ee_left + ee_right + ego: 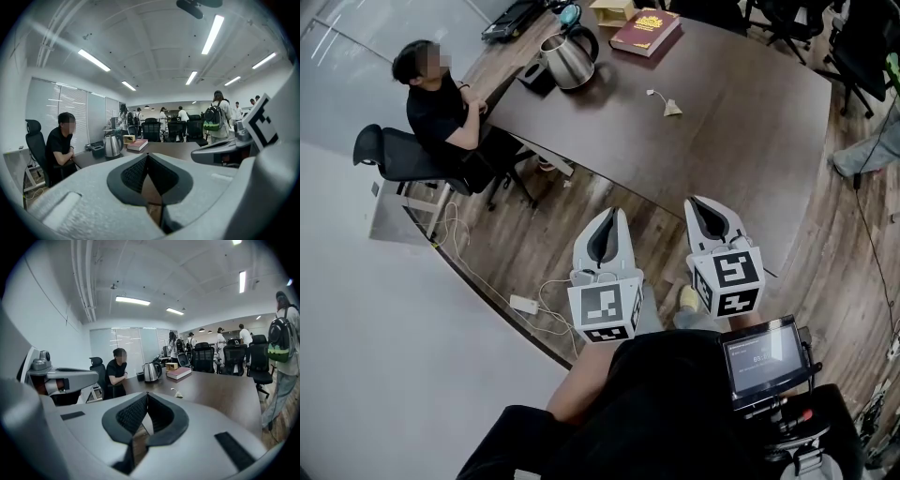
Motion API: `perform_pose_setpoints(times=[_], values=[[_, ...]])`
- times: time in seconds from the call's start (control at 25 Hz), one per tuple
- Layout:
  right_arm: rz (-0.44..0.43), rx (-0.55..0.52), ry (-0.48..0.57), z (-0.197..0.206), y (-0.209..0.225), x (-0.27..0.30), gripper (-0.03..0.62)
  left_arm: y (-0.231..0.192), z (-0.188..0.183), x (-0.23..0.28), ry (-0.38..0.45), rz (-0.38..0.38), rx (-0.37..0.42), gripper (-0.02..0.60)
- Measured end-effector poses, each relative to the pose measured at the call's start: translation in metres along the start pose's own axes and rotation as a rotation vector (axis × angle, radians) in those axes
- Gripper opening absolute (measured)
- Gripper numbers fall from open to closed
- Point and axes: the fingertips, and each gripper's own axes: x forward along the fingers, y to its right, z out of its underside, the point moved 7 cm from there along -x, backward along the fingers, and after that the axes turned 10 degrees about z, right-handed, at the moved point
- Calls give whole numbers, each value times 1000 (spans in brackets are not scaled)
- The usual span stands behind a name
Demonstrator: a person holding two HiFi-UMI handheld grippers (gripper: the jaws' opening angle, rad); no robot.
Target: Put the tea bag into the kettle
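While the left tongs [613, 214] and the right tongs [697, 202] are both clenched with nothing between them, the tea bag [671, 108] lies well apart from them on the desk [741, 159].
Both tongs are held side by side at the near edge of the desk. The tea bag is a small pale pouch with a thin string and a tag, and it lies between the tongs and the steel kettle [567, 58]. Beside the kettle is a red book [645, 31]; its gold print is too small to read.

Left gripper [613, 216] and right gripper [697, 202] are pale grey with black-lined fingers [136, 176] and black-and-white marker cubes [605, 311].
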Motion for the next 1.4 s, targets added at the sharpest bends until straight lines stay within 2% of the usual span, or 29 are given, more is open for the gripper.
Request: perform_pose_setpoints(times=[0.4, 0.92, 1.4], values=[[52, 7, -20, -5, -33, 48, 6, -66, 6, 22, 1, 42, -8, 6], [136, -23, -15, -44, -74, 115, 6, -155, -5, 58, 35, 107, -42, 6], [201, -23, -10, -56, -119, 165, 6, -224, -1, 75, 60, 182, -61, 6]])
